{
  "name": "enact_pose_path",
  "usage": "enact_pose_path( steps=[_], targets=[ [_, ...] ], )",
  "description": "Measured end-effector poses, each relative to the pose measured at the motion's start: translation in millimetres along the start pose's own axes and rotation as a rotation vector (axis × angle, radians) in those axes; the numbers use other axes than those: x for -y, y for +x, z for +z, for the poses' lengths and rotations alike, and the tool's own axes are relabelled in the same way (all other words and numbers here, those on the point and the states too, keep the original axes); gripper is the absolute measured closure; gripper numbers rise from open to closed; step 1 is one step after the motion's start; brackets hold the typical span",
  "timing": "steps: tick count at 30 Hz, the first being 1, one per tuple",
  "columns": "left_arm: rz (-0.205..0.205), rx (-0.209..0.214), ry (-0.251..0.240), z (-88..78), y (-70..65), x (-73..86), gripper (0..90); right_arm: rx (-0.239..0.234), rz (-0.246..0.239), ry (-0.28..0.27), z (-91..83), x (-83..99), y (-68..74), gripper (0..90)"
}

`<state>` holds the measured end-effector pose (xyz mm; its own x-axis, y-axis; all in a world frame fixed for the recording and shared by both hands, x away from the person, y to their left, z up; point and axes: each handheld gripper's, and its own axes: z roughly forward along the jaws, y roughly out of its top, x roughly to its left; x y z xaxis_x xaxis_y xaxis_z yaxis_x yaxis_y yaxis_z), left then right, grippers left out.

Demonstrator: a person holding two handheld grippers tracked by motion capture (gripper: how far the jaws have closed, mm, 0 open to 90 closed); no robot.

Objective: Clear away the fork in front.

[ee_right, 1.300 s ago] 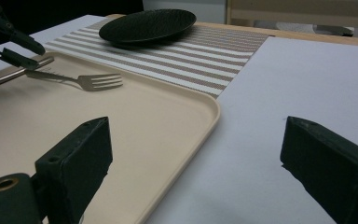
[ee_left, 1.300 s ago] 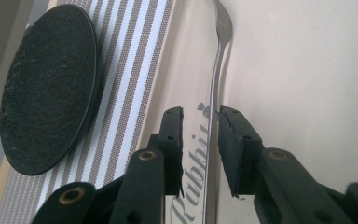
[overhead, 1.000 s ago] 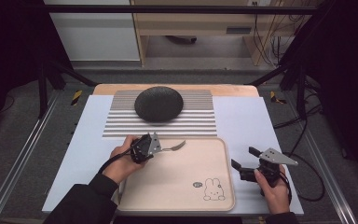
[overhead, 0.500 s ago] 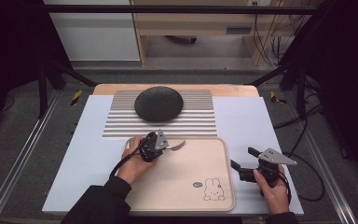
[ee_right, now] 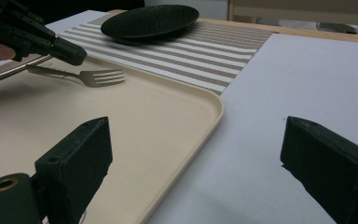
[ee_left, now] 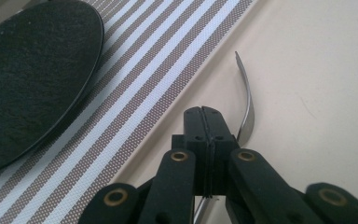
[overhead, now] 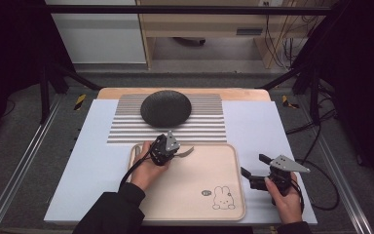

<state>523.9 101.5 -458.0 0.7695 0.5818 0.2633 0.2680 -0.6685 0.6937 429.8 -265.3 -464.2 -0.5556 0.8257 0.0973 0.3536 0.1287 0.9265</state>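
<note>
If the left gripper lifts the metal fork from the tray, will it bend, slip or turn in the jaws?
The fork looks like polished steel, so probably stiff, not floppy. Its handle is thin and smooth, and the left gripper is shut on it well behind the tines, so it may pivot, tines dipping. It seems light, and unlikely to roll on the tray.

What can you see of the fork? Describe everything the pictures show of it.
The fork looks like shiny silver metal, with a slim handle and curved tines. It lies over the beige tray near its far edge, tines pointing toward the right gripper's side. The left gripper is shut on its handle. Whether the tines touch the tray cannot be told.
</note>
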Motion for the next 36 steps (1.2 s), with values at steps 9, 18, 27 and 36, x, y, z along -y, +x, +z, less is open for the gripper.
enact_pose_path(
  steps=[9, 18, 27, 36],
  targets=[
    [-0.013, 0.008, 0.019, 8.6, -3.4, -0.7, 90.0, -0.001, 0.002, 0.000, 0.0, 0.1, 0.0, 9.2],
    [-0.017, 0.021, 0.026, 8.2, -9.5, 0.1, 90.0, 0.000, 0.003, 0.003, 0.1, 0.2, -0.4, 9.2],
    [-0.005, 0.034, 0.035, 2.5, -20.2, 2.7, 90.0, 0.000, 0.004, 0.001, -0.1, 0.1, -0.2, 9.2],
    [-0.031, 0.027, 0.015, 1.7, -25.1, 1.7, 90.0, -0.001, 0.005, 0.002, 0.0, 0.2, -0.5, 9.2]
  ],
)
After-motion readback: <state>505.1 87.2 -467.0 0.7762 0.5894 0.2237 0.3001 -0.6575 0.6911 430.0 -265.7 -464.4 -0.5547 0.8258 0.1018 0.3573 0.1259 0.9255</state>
